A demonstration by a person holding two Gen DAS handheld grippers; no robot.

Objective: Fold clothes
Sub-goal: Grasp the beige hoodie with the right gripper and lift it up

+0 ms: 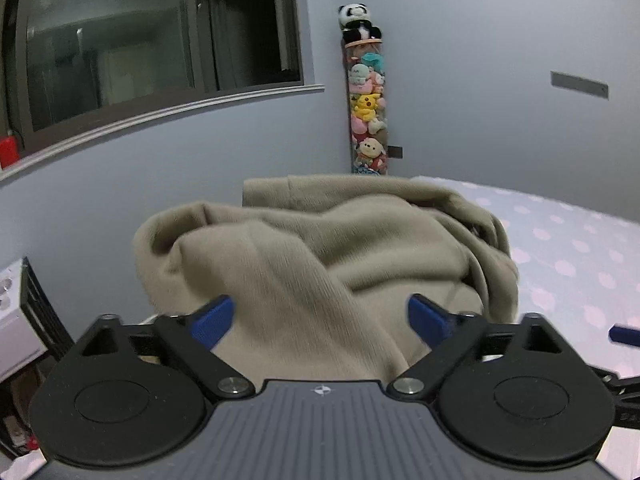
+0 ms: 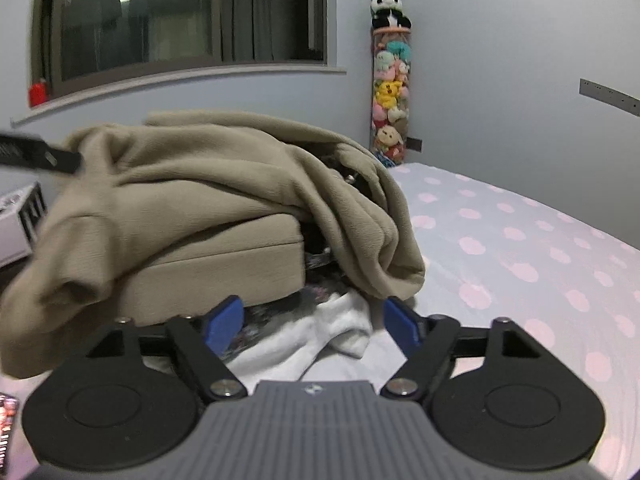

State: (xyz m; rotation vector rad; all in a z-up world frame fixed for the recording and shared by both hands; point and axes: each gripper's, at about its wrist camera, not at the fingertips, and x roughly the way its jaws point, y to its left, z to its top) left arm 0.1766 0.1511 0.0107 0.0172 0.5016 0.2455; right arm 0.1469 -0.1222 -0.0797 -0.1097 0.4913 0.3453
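Observation:
A bulky beige fleece garment (image 1: 320, 248) lies heaped on the bed, its folds bunched and partly draped over itself. My left gripper (image 1: 320, 320) is open right over its near edge, with the cloth lying between the blue fingertips (image 1: 212, 320). In the right wrist view the same beige garment (image 2: 200, 200) sits on top of a dark patterned piece (image 2: 276, 312) and a white garment (image 2: 320, 340). My right gripper (image 2: 313, 322) is open just above the white garment, holding nothing. The left gripper's black arm (image 2: 36, 156) shows at the heap's far left.
The bed sheet (image 2: 520, 260) is pale with pink dots and stretches off to the right. A clear tube of plush toys (image 1: 368, 112) topped by a panda stands in the corner. A window (image 1: 160, 40) and a white appliance (image 1: 16, 312) are on the left.

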